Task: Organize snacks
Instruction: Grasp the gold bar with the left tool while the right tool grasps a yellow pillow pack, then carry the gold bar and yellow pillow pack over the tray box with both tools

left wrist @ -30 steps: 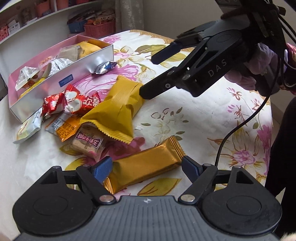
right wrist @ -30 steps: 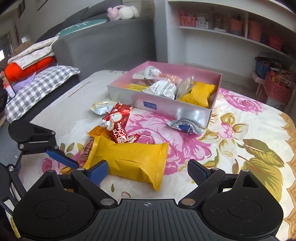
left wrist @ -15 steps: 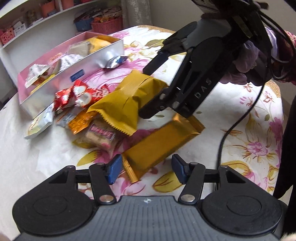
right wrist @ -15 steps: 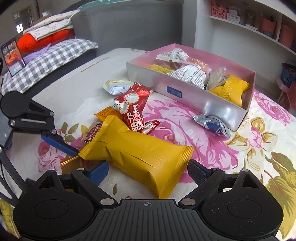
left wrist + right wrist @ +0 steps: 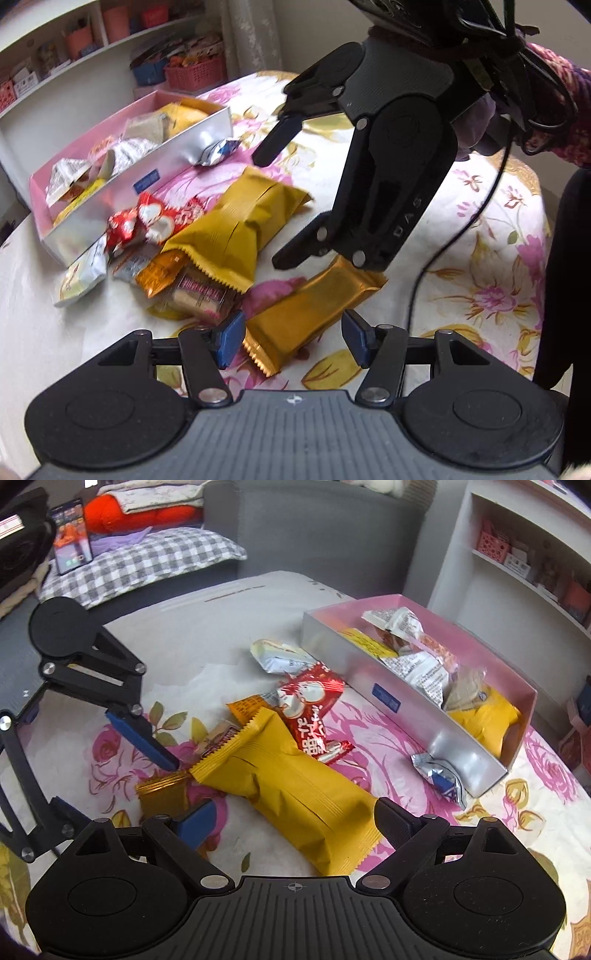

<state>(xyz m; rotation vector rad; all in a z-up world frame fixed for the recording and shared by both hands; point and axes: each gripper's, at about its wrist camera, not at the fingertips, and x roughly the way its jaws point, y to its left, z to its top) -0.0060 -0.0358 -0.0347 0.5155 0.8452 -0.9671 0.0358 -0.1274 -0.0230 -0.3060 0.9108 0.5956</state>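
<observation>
Golden foil wraps the long snack bar (image 5: 314,314) lying on the flowered desk (image 5: 491,295) between the left gripper (image 5: 293,341) pads, which have just been closing and look not yet clamped. It should be light, slick, crushable; take it across the middle. At its 11 o'clock, the yellow pouch (image 5: 291,790) lies between the right gripper (image 5: 291,825) fingers, spread and not pressing. Puffy and soft, grip its waist. Farther at 1 o'clock, the pink box (image 5: 417,709) holds snacks. Smaller packets under the pouch are partly hidden.
</observation>
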